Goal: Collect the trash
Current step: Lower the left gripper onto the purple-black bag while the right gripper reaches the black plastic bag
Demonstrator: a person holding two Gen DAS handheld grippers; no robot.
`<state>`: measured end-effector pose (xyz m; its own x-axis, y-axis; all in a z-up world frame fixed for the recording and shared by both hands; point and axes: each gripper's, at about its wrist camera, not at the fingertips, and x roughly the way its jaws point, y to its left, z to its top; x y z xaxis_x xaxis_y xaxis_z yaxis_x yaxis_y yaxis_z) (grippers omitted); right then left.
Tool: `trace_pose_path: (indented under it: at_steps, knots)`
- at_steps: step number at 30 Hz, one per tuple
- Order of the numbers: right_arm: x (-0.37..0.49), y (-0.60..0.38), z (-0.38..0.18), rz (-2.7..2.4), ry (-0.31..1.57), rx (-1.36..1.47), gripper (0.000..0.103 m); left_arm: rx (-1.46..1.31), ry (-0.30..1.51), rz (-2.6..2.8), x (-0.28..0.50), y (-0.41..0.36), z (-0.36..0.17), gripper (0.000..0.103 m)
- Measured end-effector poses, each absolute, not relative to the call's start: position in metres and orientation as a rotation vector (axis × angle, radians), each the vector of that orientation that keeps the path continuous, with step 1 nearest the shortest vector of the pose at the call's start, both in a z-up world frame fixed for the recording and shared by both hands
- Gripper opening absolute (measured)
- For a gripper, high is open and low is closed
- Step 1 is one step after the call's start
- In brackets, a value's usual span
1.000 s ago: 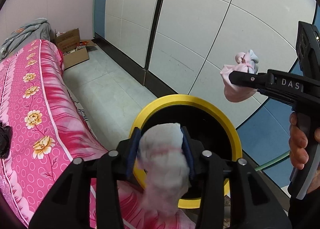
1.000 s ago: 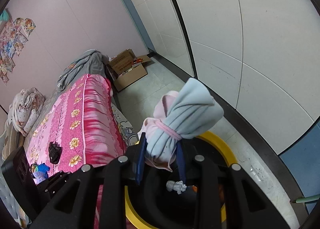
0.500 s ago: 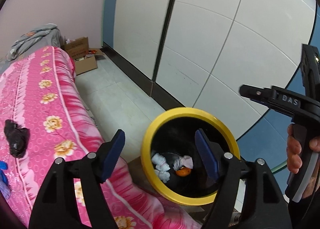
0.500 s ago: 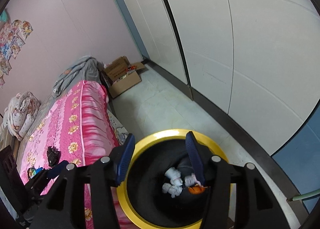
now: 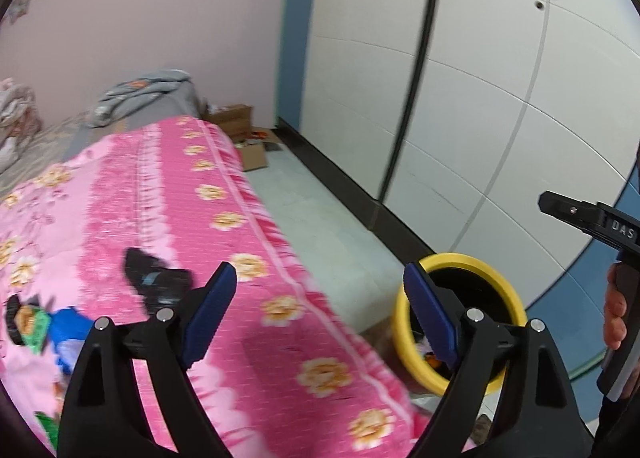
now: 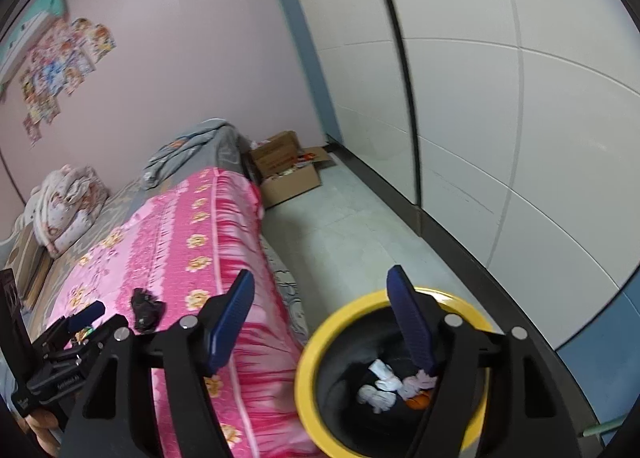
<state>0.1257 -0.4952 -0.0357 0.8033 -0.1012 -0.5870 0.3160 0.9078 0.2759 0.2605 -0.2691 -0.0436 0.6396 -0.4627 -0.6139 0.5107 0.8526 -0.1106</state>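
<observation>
Both hand-held grippers — left (image 5: 320,308), right (image 6: 322,318) — gape empty; only the right view shows wads (image 6: 380,388) inside the bin (image 6: 340,316).

A bed (image 6: 176,242) under a pink floral cover holds a black wad (image 6: 146,308) and blue-green scraps (image 5: 44,332) near its close end, with a grey blanket (image 6: 192,145) at the far end. On the floor (image 6: 352,234), a yellow-rimmed bin (image 6: 316,342) stands beside the bed's near corner and a cardboard box (image 6: 288,173) by its far corner.
</observation>
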Motion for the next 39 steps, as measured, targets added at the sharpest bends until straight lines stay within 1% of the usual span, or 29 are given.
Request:
trace_pose_path:
  at_steps: [12, 20, 30, 39]
  knots:
    - [0.175, -0.402, -0.017, -0.090, 0.583, 0.265, 0.072, 0.030, 0.645, -0.361, 0.281, -0.144, -0.032, 0.084]
    - [0.217, -0.341, -0.021, 0.003, 0.596, 0.212, 0.076, -0.003, 0.649, -0.226, 0.297, -0.059, -0.036, 0.084]
    - [0.268, -0.275, -0.045, 0.077, 0.642, 0.129, 0.076, -0.068, 0.696, -0.050, 0.323, 0.041, -0.064, 0.084]
    - [0.316, -0.233, -0.086, 0.106, 0.707, 0.064, 0.076, -0.119, 0.756, 0.075, 0.343, 0.111, -0.103, 0.084]
